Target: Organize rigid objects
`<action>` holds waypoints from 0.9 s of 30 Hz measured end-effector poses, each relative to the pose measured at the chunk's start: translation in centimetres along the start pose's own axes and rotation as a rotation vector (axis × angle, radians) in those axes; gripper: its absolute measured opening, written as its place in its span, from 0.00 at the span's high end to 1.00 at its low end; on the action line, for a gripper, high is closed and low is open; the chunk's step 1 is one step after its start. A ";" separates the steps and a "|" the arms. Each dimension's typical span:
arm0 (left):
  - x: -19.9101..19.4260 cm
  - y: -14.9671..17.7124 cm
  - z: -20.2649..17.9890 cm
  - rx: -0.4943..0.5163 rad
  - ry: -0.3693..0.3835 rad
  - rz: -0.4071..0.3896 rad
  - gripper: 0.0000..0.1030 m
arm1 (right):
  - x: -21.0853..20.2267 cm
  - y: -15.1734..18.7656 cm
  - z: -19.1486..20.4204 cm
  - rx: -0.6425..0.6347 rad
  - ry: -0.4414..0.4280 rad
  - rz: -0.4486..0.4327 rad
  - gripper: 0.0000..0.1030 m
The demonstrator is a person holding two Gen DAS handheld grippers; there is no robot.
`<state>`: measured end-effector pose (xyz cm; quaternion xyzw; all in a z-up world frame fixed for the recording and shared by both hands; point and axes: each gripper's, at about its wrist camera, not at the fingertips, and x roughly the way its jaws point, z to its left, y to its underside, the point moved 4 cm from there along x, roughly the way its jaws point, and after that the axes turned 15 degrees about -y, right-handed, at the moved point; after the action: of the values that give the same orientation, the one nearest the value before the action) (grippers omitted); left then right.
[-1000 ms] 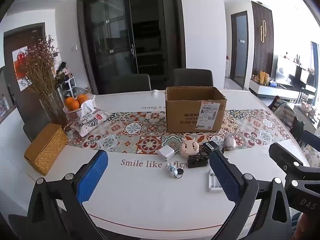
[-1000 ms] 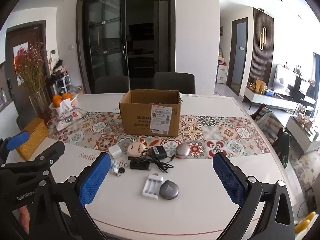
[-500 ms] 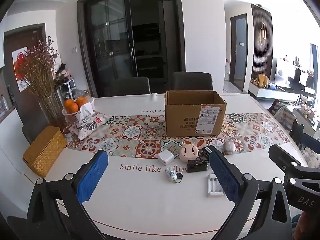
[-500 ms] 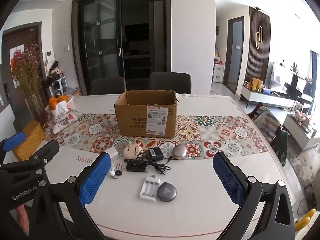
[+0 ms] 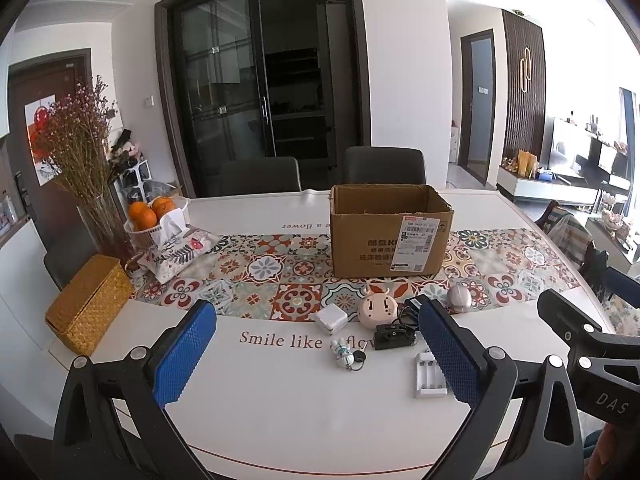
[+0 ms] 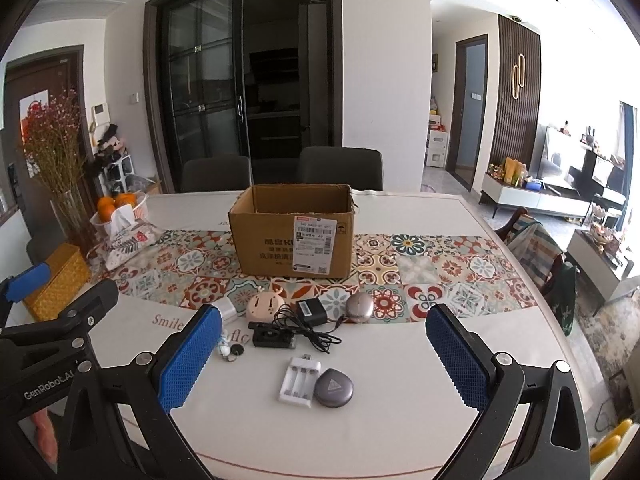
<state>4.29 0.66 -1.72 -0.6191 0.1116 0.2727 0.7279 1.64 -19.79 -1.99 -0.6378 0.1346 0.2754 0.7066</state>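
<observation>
Only from the right wrist, grey puck [image 6: 333, 387] touches battery charger [image 6: 300, 379].

Bright daylight floods from the right, blowing out that side; sharp focus, strong fisheye bending, dark corners

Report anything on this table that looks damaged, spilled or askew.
Nothing spilled or broken. The black adapter's cable lies in a loose tangle over the black device, and the cardboard box has a ragged, torn top rim. The small gadgets lie scattered, none yet in the box.
</observation>
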 end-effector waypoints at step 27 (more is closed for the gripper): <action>-0.4 0.1 0.0 -0.002 -0.005 0.000 0.00 | -0.2 0.0 -0.3 0.001 -0.001 -0.002 0.00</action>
<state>3.87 0.52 -1.63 -0.6191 0.1094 0.2743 0.7277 1.53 -20.13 -1.93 -0.6373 0.1341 0.2749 0.7073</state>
